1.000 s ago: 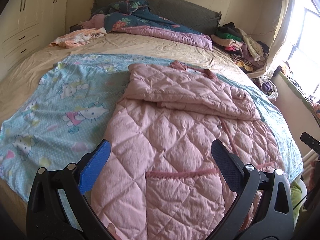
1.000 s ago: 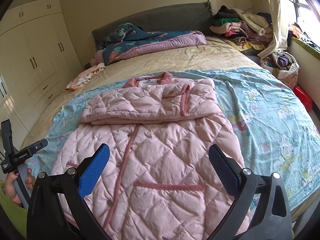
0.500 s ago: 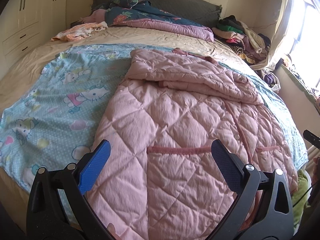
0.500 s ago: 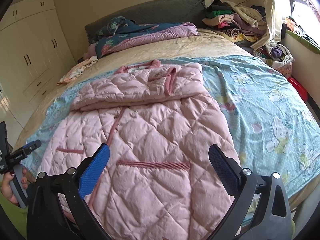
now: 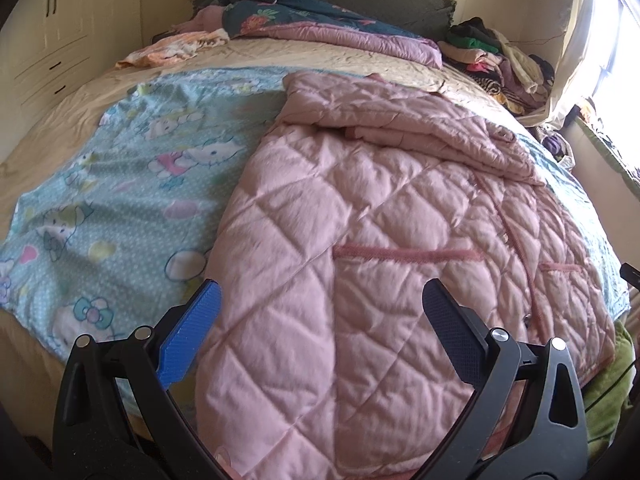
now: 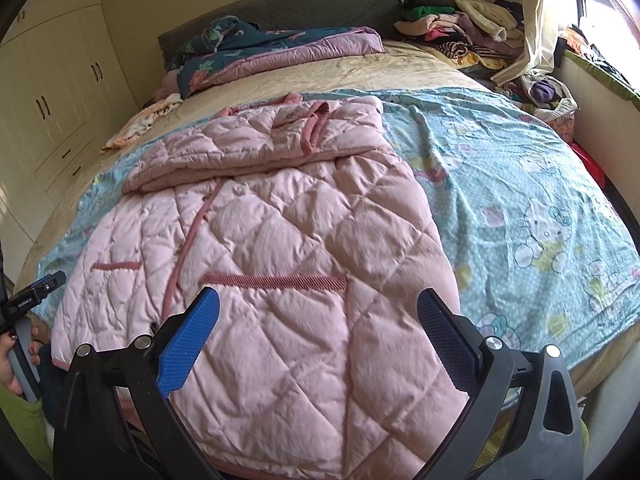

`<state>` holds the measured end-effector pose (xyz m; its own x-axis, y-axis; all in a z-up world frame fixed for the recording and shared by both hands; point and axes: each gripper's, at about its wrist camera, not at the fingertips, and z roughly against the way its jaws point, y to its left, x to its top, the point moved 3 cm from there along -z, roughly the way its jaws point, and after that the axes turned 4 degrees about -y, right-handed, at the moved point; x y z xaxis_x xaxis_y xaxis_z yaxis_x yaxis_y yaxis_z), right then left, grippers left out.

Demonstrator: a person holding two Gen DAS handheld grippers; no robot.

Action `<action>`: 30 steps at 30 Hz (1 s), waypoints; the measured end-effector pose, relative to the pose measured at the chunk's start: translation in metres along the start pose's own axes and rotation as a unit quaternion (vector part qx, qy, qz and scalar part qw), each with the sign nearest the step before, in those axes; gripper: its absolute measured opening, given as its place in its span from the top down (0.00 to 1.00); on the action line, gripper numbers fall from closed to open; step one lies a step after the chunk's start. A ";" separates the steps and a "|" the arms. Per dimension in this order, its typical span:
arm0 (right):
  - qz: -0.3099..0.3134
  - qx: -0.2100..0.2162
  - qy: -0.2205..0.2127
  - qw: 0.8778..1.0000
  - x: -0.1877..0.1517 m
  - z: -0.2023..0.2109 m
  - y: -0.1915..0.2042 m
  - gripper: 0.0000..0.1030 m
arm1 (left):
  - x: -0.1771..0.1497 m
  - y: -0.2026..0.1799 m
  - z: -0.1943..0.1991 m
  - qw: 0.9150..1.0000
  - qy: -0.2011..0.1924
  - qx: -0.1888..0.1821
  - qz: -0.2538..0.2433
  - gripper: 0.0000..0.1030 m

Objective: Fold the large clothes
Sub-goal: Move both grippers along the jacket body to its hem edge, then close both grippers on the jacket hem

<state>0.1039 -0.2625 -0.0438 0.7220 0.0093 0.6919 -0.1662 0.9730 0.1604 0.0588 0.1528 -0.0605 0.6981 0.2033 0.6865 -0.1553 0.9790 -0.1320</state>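
A large pink quilted robe (image 5: pixel 372 240) lies flat on the bed, its sleeves folded across the chest, its hem hanging over the near bed edge. It also shows in the right wrist view (image 6: pixel 280 248). My left gripper (image 5: pixel 320 320) is open and empty, low over the robe's left hem side. My right gripper (image 6: pixel 318 316) is open and empty, low over the robe's right hem side, just below a pocket trim (image 6: pixel 276 281). The left gripper's tip (image 6: pixel 36 292) shows at the far left of the right wrist view.
A blue cartoon-print sheet (image 5: pixel 120 184) covers the bed under the robe. Floral bedding (image 5: pixel 304 8) lies at the headboard. A clothes pile (image 6: pixel 456 28) sits at the far right corner. Cream wardrobes (image 6: pixel 52 92) stand to the left. A window is on the right.
Both grippers have moved down and closer to the robe's hem at the near bed edge. Both stay open. The robe has not moved.
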 end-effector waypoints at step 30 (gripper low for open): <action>-0.007 -0.031 0.097 0.995 -0.075 -0.010 -0.048 0.04 | -0.072 0.032 -0.004 0.996 0.077 -0.033 0.014 0.19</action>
<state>0.0648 -0.3074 -0.1105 0.8413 0.0339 0.5395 -0.1170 0.9858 0.1206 0.0068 0.1697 -0.1168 0.7943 0.2260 0.5639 -0.1338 0.9705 -0.2005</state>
